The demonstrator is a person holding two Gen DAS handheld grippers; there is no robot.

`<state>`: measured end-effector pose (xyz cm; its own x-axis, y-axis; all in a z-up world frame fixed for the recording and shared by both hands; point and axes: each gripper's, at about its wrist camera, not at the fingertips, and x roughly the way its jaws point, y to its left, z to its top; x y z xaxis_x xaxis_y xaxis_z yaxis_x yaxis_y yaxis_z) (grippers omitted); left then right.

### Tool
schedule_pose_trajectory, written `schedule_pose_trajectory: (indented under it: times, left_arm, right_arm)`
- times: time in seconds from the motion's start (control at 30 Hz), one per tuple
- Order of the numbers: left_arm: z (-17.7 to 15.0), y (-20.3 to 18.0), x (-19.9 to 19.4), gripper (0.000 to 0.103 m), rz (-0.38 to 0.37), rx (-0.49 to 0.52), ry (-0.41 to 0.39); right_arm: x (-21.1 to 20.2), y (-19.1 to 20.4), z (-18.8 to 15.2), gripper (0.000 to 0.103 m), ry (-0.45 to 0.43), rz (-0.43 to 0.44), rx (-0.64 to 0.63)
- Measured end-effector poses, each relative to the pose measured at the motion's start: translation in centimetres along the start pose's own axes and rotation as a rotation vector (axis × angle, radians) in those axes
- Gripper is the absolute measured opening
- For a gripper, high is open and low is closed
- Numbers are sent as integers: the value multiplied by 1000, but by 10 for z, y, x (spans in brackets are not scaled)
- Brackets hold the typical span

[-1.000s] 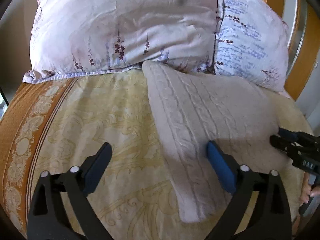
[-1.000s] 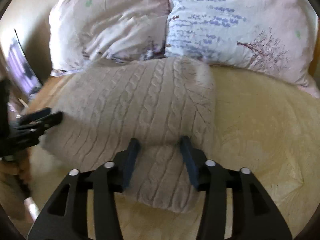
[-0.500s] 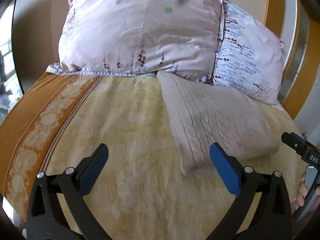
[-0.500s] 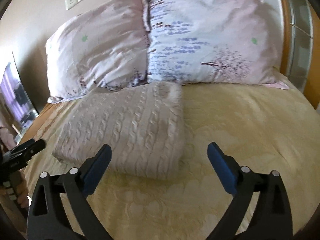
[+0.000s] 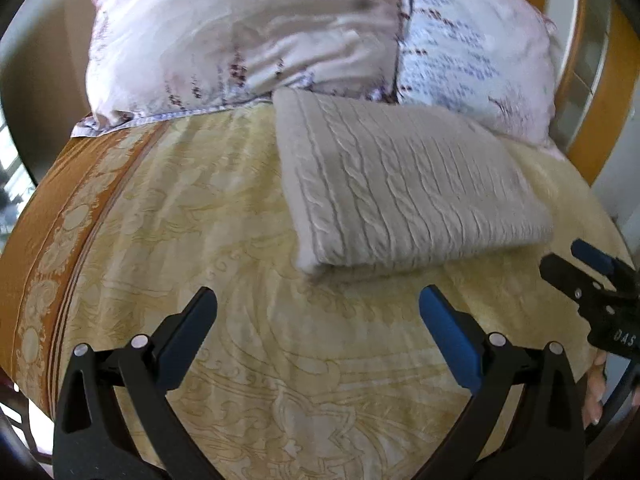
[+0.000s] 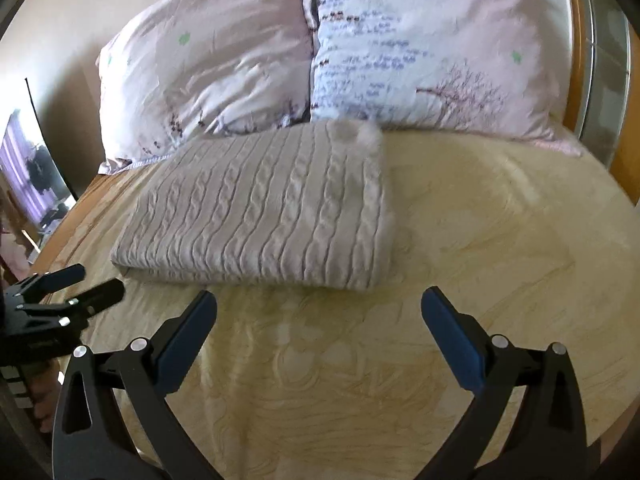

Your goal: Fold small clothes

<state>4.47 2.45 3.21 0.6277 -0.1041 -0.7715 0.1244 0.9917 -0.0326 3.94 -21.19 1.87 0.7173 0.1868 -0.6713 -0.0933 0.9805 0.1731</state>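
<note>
A folded beige cable-knit sweater (image 5: 400,184) lies flat on the yellow bedspread (image 5: 240,240), its far edge against the pillows. In the right wrist view the same sweater (image 6: 264,216) sits ahead and slightly left. My left gripper (image 5: 318,304) hovers over bare bedspread just short of the sweater's near edge, jaws wide and holding nothing. My right gripper (image 6: 318,304) stands equally wide near the sweater's near right corner, with nothing between its blue pads. Each gripper shows at the edge of the other's view: the right gripper (image 5: 592,276) and the left gripper (image 6: 68,288).
Two floral pillows (image 6: 208,64) (image 6: 432,52) lean against the wall behind the sweater. The bedspread has an orange border (image 5: 40,240) on the left. A wooden headboard frame (image 5: 592,80) stands at the right. A person's fingers (image 5: 596,396) show at the lower right.
Both grippers have drawn back from the sweater toward the bed's near edge. The right gripper, earlier pinching the sweater's near fold, has opened wide and let it go.
</note>
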Motion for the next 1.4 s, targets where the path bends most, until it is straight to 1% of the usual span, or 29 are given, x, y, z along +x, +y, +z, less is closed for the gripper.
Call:
schedule_pose_trajectory:
  times: [0.07, 0.23, 0.33, 0.53, 0.77, 0.93, 1.4]
  left_arm:
    - [0, -2, 3, 101, -1, 4, 17]
    - [1, -3, 10, 101, 28, -5, 57]
    - [0, 0, 18, 101, 21, -31, 93]
    - [0, 1, 25, 101, 37, -40, 121]
    - [0, -4, 29, 101, 84, -11, 124]
    - [0, -4, 29, 101, 85, -11, 126]
    - [-1, -3, 29, 101, 84, -10, 123]
  right_arm:
    - [3, 1, -1, 102, 18, 0, 3]
    - [12, 10, -6, 102, 53, -61, -27]
    - [16, 13, -8, 102, 69, -75, -38]
    - [25, 16, -9, 102, 98, -105, -41]
    - [31, 17, -10, 102, 119, -120, -45]
    - [34, 19, -11, 102, 126, -139, -63]
    - [34, 18, -11, 102, 124, -142, -61]
